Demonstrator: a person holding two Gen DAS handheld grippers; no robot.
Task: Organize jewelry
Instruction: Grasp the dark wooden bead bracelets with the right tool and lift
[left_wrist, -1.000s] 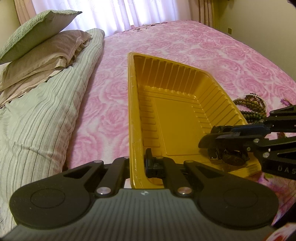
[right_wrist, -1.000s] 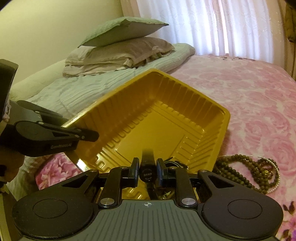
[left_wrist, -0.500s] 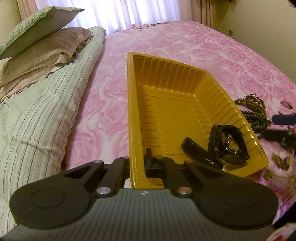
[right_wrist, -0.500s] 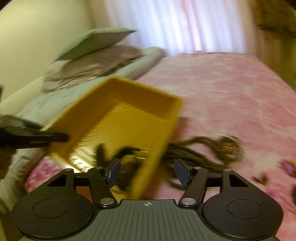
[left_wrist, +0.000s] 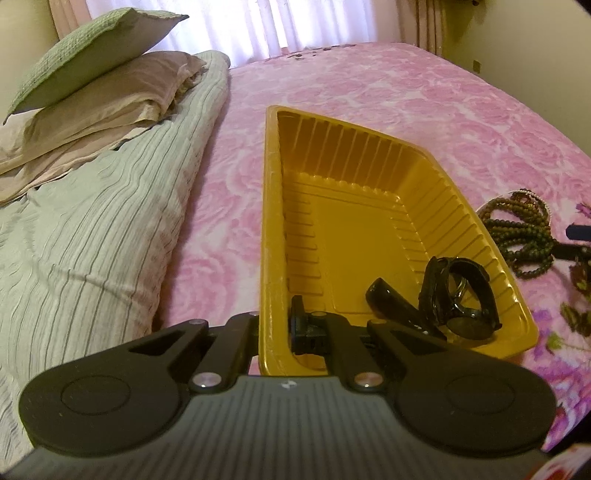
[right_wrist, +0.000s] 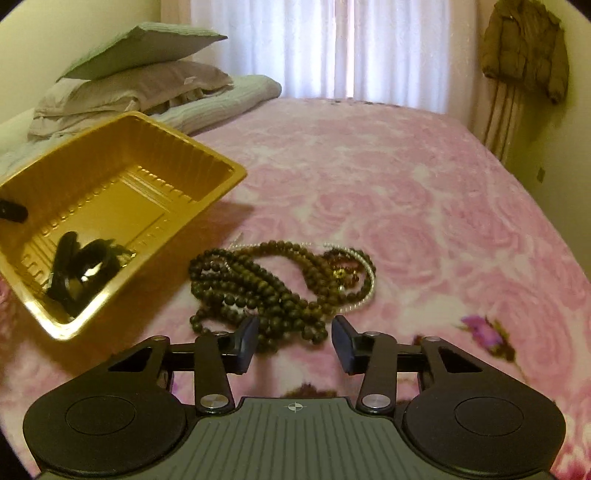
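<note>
left gripper (left_wrist: 273, 328): clamped on near rim of ribbed yellow plastic tray (left_wrist: 269, 221) | right gripper (right_wrist: 293, 341): jaws just narrowed, part-open, empty, before dark beaded necklaces (right_wrist: 266, 284) at frame centre | black wristwatch (left_wrist: 458, 299): lain in tray, lower right

On the bed (right_wrist: 424, 192), the tray (right_wrist: 221, 164) sits left of the bead necklaces (right_wrist: 273, 284); a watch (left_wrist: 458, 299) lies inside it; pillows (right_wrist: 140, 74) are stacked behind.
</note>
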